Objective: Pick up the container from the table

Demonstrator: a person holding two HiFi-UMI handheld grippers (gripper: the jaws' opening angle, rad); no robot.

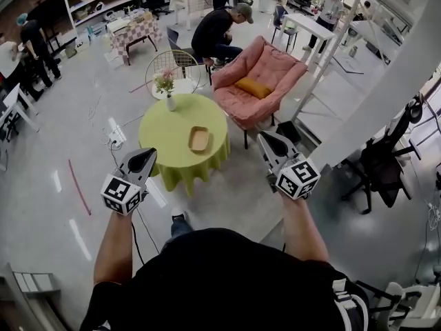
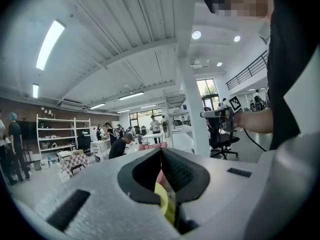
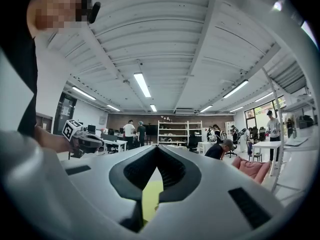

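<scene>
No words, brand names or numbers could be read anywhere. The only printed marks were black-and-white square patterns. They stood on the white marker cube (image 1: 122, 194) at the rear of the left gripper (image 1: 142, 159) and on the second white marker cube (image 1: 298, 178) behind the right gripper (image 1: 273, 144). These were coded blocks, not letters or digits. Any print on the white open shelving (image 3: 180, 132) far ahead of the right gripper was too small to make out.

Bright ceiling strip lights (image 3: 142, 84); heavy fisheye distortion, dark corners.
</scene>
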